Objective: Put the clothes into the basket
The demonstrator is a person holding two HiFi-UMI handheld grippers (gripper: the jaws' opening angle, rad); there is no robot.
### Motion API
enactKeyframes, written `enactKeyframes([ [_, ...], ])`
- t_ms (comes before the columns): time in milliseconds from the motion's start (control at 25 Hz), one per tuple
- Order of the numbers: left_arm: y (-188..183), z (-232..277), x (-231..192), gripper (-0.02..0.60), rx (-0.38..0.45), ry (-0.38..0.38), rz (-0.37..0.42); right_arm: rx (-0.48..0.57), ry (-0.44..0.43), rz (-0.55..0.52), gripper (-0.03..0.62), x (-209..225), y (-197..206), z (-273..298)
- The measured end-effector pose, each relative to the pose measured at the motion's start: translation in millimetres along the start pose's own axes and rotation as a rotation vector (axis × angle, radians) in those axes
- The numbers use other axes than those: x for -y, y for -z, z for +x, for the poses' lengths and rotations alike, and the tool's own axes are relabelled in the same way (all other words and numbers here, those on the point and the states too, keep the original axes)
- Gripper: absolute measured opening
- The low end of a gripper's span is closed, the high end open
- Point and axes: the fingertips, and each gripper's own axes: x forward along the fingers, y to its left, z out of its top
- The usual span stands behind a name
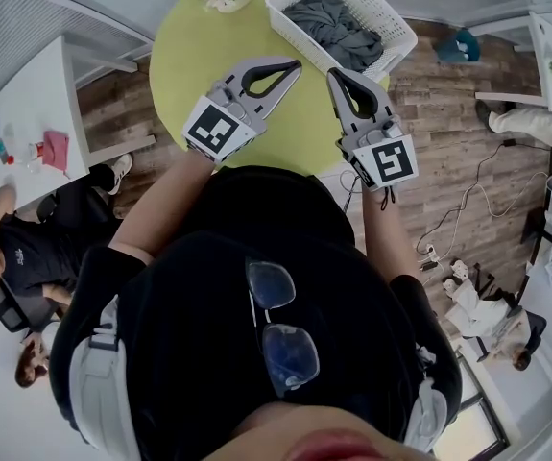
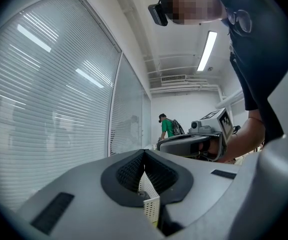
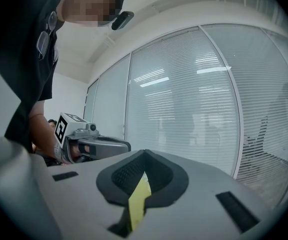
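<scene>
round lime table [image 1: 189, 65] | crumpled grey clothes [image 1: 333, 22] in slotted white basket [image 1: 391, 29] | left claw [image 1: 297, 64], right claw [image 1: 332, 72] closed, empty

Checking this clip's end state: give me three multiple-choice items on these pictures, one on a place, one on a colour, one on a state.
1. Where does the crumpled grey clothing lie?
A. on the floor
B. in the white slatted plastic basket
C. over a chair

2. What colour is the round table?
A. lime green
B. red
C. black

3. How do the left gripper and the right gripper stand?
A. both shut and empty
B. both wide open
C. each clamped on cloth

Key: B, the cloth is heaped inside the basket's walls. A, the bare tabletop shows lime green in the head view. A, in each gripper view the jaws meet with nothing between them.
</scene>
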Motion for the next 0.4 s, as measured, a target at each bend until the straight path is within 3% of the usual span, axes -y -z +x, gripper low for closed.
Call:
enactKeyframes([
  [400, 8.4, -0.1, 0.0, 0.011, 0.003, -0.011, 0.0, 0.02, 0.007, -0.002, 0.025, 3.8, -1.5, -2.2],
])
